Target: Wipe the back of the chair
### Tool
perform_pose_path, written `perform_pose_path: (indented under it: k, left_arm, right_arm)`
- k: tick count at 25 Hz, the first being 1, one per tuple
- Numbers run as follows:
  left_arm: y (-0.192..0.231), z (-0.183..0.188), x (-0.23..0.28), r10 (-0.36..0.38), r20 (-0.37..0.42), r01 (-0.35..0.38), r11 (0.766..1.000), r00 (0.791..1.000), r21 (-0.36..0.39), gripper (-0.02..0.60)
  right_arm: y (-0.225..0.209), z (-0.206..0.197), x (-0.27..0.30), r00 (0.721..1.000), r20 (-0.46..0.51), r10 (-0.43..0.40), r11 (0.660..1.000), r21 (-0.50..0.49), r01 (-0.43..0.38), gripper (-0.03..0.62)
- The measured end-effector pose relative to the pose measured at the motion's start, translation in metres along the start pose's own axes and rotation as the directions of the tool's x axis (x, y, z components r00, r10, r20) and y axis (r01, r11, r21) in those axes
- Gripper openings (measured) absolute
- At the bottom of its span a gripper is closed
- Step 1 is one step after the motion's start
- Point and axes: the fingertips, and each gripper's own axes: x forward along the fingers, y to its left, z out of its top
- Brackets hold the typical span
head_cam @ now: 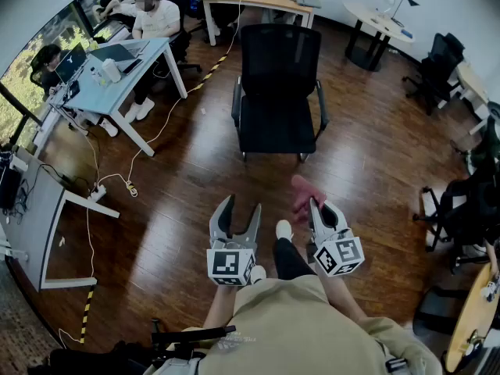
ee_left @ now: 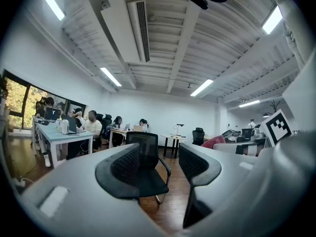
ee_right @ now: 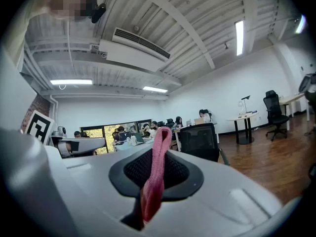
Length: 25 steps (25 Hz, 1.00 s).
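head view shows the chair (head_cam: 279, 92) standing far ahead, well apart from both grippers (wiping seems not begun), while the right gripper (head_cam: 320, 206) pinches a pink cloth (head_cam: 303, 192) and the left gripper (head_cam: 242, 204) gapes empty.

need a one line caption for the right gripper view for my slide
Right gripper shut on a pink cloth, facing the black office chair across the wooden floor.

Head view steep down; gripper views fwd; all share chair (head_cam: 279, 84).
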Motion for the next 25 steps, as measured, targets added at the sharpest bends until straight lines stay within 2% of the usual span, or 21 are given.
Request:
perform_pose_path:
  k: [5,10,15,20,25]
  left_arm:
    - [0.023,0.012,0.064,-0.025,0.013,0.025,1.000,1.000,0.013,0.233]
    - [0.023,0.037,0.143,-0.041,0.022,0.040,0.998,0.999,0.054,0.236]
    - [0.028,0.053,0.227,-0.016,0.017,0.015,0.996,1.000,0.089,0.236]
    - [0.031,0.057,0.281,-0.011,0.013,0.010,0.996,1.000,0.090,0.236]
    - [0.056,0.052,0.325,-0.019,0.001,0.018,0.997,1.000,0.072,0.225]
  right_arm:
    - [-0.028,0.014,0.059,1.000,0.028,0.006,1.000,-0.028,-0.006,0.026]
    - [-0.082,0.037,0.121,0.998,0.053,0.016,1.000,0.015,-0.017,0.026]
    - [-0.129,0.062,0.185,0.996,0.070,0.059,0.998,0.030,-0.061,0.026]
    - [-0.172,0.062,0.225,0.997,0.050,0.058,0.996,0.064,-0.061,0.026]
    - [-0.189,0.051,0.254,0.999,0.016,0.044,0.995,0.089,-0.045,0.026]
